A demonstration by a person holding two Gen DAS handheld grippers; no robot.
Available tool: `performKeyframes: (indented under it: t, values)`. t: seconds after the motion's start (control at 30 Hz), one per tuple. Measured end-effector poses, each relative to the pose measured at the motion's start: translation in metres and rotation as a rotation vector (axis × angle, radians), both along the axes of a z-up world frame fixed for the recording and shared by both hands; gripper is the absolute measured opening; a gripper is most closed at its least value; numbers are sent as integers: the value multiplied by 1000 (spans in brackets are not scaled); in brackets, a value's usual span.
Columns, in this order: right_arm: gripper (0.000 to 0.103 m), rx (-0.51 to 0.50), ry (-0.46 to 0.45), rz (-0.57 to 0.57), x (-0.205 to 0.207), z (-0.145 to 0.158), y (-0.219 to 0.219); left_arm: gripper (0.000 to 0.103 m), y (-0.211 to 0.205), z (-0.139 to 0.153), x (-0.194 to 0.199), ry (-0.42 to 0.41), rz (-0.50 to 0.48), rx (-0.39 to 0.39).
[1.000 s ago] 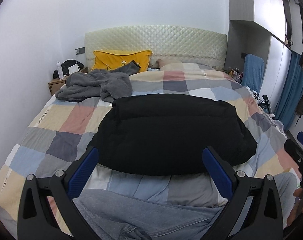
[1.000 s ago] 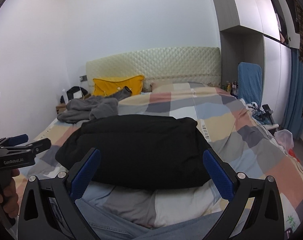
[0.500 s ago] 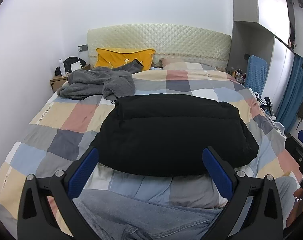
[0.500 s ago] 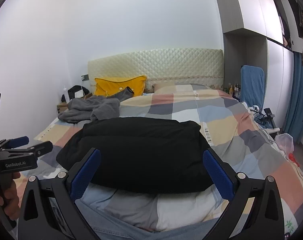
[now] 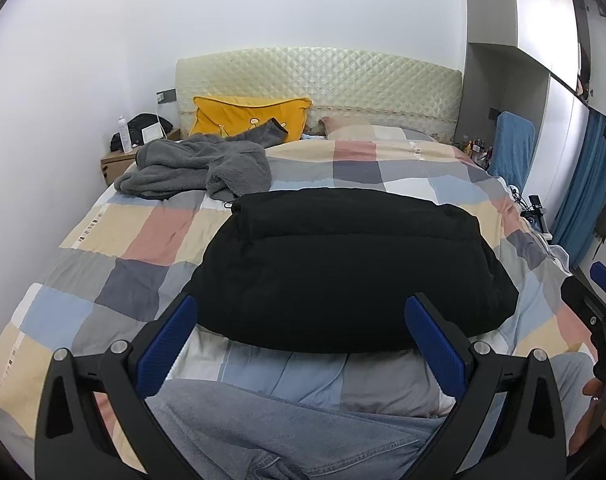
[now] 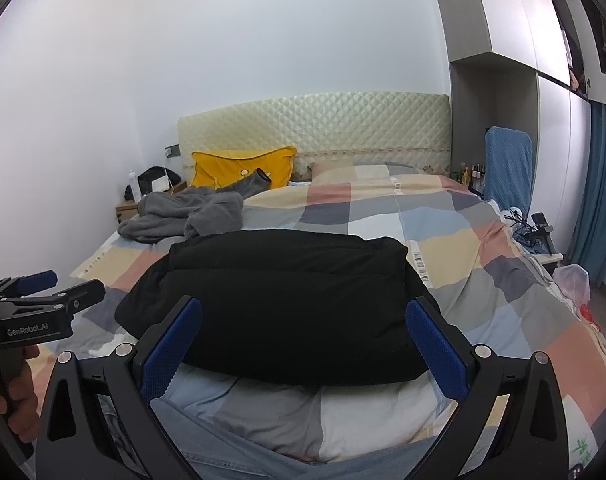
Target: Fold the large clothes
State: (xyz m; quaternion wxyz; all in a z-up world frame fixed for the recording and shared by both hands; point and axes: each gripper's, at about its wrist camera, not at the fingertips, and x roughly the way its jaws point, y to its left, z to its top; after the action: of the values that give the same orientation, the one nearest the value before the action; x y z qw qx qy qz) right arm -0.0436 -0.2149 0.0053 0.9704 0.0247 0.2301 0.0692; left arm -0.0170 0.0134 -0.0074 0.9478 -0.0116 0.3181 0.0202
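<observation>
- The folded black jacket (image 5: 351, 276) lies on the checked quilt (image 5: 143, 236), clear of both grippers.
- Left gripper (image 5: 301, 334) and right gripper (image 6: 303, 334): jaws spread wide, holding nothing.
- Only the right wrist view shows a plastic bag (image 6: 575, 280) beside the bed.

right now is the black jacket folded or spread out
Folded: the black jacket lies as one compact, puffy block on the checked quilt, no sleeves showing.

A matt black puffy padded jacket (image 5: 351, 272) lies on a soft checked cotton quilt (image 5: 143, 248) mid-frame. At upper left, a fuzzy grey fleece garment (image 5: 195, 172) sits before a smooth yellow fabric cushion (image 5: 247, 116) and a glossy cream quilted headboard (image 5: 319, 80). The gripper's blue finger pads (image 5: 169, 344) look dimpled rubber on matt black plastic.
</observation>
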Motion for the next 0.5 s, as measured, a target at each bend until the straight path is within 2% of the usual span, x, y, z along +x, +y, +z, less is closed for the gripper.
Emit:
performKeyframes:
  t: [0.5]
  values:
    - [103, 10, -5, -6, -4, 0, -2, 103, 7, -2, -3, 20, 14, -25]
